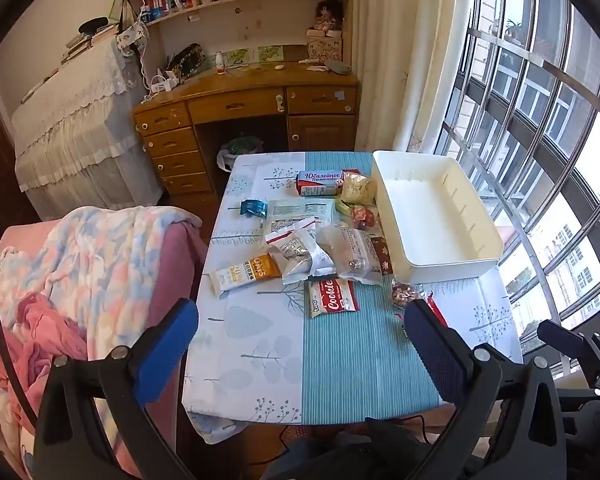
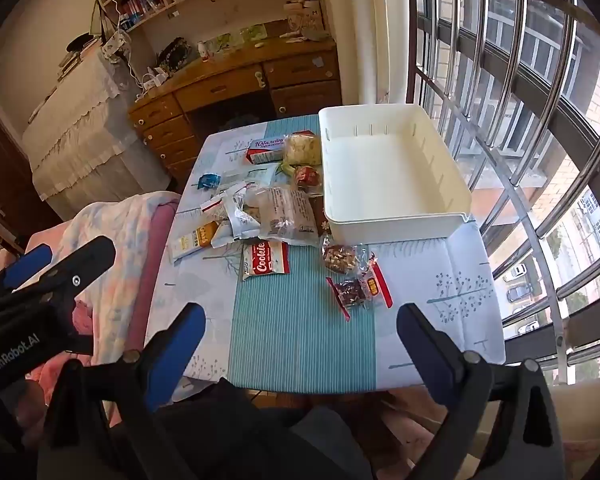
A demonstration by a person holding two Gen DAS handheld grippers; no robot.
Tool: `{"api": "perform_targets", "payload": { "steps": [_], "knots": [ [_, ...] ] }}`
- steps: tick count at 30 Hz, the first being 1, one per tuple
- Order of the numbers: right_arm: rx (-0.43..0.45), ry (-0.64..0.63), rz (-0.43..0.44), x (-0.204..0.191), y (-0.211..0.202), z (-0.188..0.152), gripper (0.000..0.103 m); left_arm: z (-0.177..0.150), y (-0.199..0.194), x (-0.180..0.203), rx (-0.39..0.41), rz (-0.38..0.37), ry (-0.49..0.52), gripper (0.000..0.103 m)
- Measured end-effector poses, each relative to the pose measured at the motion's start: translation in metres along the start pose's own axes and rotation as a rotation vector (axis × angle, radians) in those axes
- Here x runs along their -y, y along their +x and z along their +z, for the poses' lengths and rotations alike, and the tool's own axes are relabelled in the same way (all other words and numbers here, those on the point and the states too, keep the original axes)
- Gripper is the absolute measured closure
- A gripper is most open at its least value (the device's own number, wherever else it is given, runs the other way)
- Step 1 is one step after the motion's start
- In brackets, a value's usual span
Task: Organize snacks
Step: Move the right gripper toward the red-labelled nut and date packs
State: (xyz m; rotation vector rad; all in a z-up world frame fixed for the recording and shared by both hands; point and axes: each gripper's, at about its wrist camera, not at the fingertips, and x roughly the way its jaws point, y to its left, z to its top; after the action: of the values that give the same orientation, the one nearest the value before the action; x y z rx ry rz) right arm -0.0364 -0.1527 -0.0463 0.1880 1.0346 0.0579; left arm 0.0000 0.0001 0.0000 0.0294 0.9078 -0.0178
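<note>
Right wrist view shows the snacks heaped loose on the counter just left of the empty white bin. Risk, as judged: overlapping slippery wrappers may let one pinch drag a neighbour or drop a packet short of the bin. Left claw and right claw both stand wide open, holding and touching nothing, above the near counter edge

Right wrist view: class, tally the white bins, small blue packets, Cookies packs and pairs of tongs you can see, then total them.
White bin: 1
Small blue packet: 1
Cookies pack: 1
Tongs: 2, left tongs and right tongs
Total: 5
</note>
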Motion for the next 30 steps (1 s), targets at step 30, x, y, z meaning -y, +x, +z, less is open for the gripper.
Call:
{"api": "perform_targets", "payload": {
  "steps": [30],
  "knots": [
    [-0.094,-0.018,0.089,0.062,0.027,0.018,0.006,-0.011,0.015,0.034,-0.074,0.078,-0.124,0.001]
  ]
}}
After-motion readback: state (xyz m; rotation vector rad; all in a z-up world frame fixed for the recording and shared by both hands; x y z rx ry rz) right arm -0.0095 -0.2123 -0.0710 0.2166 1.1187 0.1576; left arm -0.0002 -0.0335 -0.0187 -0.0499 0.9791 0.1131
